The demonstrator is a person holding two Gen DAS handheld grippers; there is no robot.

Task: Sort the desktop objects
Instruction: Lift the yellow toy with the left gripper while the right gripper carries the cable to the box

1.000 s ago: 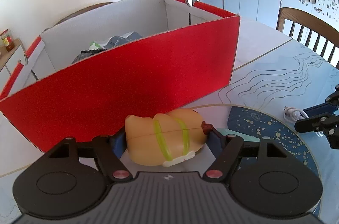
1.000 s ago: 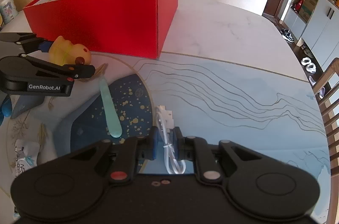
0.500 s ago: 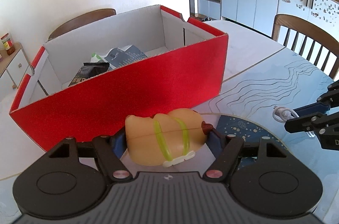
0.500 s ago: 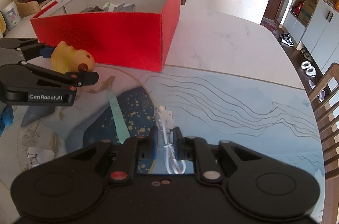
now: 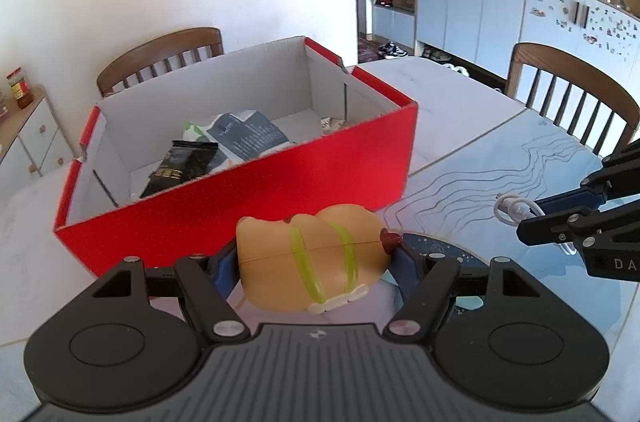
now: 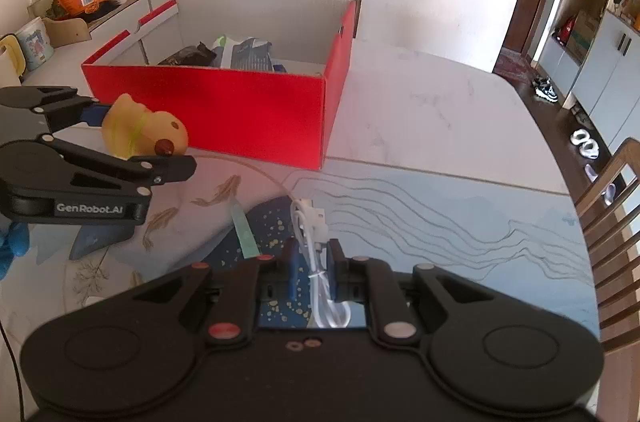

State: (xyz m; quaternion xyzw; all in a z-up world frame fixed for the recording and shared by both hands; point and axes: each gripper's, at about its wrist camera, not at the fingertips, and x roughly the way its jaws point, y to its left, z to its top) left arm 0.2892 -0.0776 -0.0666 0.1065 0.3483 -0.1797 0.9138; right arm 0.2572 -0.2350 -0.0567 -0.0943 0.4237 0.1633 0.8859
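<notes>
Toy hot dog and cable held clear of the table, box ahead

The toy hot dog (image 5: 312,262) sits low centre in the left view, clamped between the left gripper (image 5: 314,264)'s jaws; the coiled white cable (image 6: 318,262) is pinched in the right gripper (image 6: 314,262), lower centre of its view. We judge both should clear the near rim of the red box (image 5: 248,206), mid-frame, before we release beside the packets (image 5: 236,142).

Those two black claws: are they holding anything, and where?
Left gripper clamps a tan plastic hot dog toy by its two ends. Right gripper pinches a coiled white charging cable mid-bundle.
</notes>
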